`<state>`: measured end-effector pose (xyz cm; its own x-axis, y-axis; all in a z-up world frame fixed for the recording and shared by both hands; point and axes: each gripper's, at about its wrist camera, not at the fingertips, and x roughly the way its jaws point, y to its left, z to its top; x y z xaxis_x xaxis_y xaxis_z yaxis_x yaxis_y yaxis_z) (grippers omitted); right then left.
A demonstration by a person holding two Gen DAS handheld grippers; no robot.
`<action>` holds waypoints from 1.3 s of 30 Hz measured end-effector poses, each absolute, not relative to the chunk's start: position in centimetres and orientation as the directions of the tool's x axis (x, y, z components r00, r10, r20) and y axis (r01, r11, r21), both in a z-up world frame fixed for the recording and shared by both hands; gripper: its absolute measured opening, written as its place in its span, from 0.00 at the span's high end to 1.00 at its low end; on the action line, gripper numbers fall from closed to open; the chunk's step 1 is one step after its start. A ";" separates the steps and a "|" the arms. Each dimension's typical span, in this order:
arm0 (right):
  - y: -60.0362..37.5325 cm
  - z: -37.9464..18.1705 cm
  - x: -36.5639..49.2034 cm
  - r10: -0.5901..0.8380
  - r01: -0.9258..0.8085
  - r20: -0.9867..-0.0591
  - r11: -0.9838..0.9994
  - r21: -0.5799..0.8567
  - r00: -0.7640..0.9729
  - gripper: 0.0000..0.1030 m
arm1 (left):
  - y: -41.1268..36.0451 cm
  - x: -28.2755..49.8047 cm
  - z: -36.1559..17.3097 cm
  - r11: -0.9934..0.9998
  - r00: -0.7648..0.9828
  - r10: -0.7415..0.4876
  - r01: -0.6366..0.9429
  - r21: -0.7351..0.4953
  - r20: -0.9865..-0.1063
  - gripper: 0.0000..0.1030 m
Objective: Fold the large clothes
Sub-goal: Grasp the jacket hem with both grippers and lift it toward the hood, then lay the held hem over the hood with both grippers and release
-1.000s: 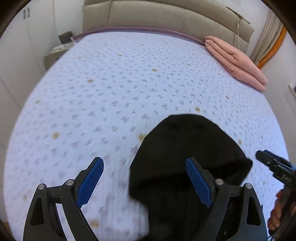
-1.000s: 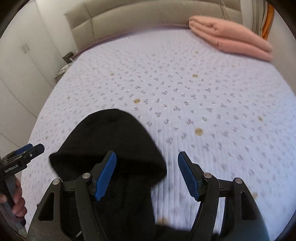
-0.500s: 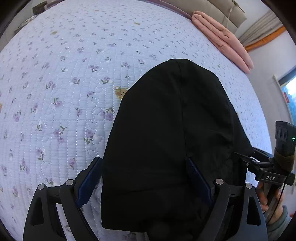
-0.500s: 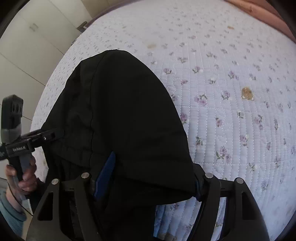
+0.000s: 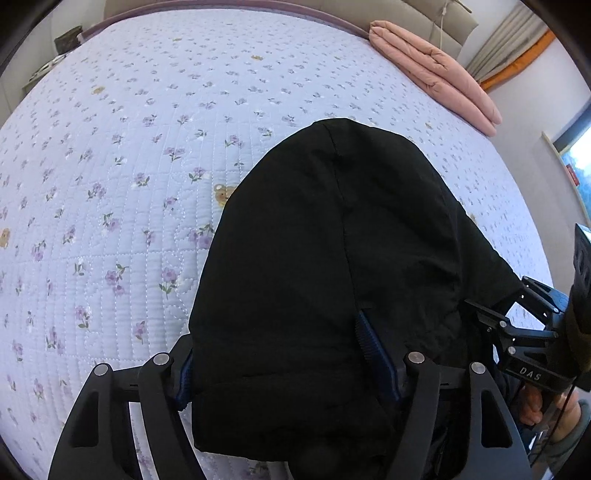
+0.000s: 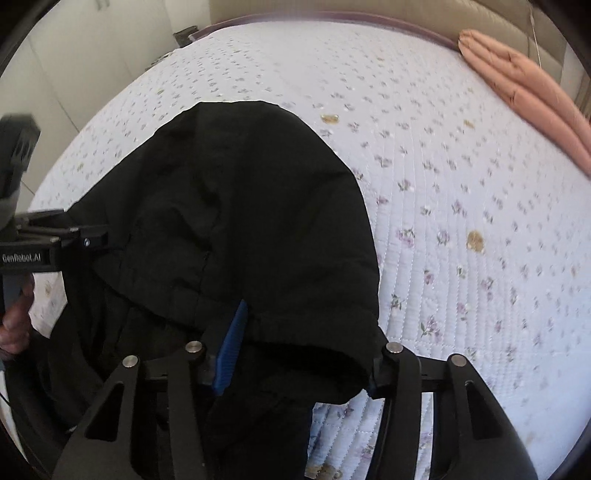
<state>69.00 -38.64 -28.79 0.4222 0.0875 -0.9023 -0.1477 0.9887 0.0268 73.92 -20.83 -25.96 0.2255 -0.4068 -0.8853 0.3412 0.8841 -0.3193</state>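
A black hooded jacket [image 5: 332, 240] lies at the near edge of a floral quilted bed [image 5: 129, 147], its hood pointing toward the headboard. My left gripper [image 5: 284, 365] is open, its blue pads [image 5: 373, 343] wide apart with the hood's left edge draped between and over them. My right gripper [image 6: 295, 354] is open too, the hood's right edge [image 6: 314, 325] lying between its fingers. The jacket also shows in the right wrist view [image 6: 240, 206]. Each gripper shows at the edge of the other's view: the right [image 5: 517, 332] and the left [image 6: 55, 240].
A folded pink blanket [image 5: 432, 70] lies at the bed's far right corner, also in the right wrist view [image 6: 528, 88]. A beige headboard [image 5: 369, 14] runs along the back. A nightstand [image 5: 66, 37] stands at the far left. White cupboards [image 6: 92, 55] line the left wall.
Both grippers moved forward and down onto the hood, which now fills the gap between each pair of fingers. The jaws remain open but have narrowed a little.
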 end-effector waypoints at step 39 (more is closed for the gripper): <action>-32.9 -10.8 38.3 0.098 -0.216 -0.702 0.973 -0.081 0.705 0.88 | -16.6 46.7 -6.3 0.800 0.442 -0.483 0.574 -0.175 -0.756 0.79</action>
<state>38.30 -32.86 -10.84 0.7051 0.0985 -0.7023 -0.2165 0.9729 -0.0809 46.72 -16.56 -6.26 0.4419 -0.4831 -0.7559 0.5741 0.7997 -0.1755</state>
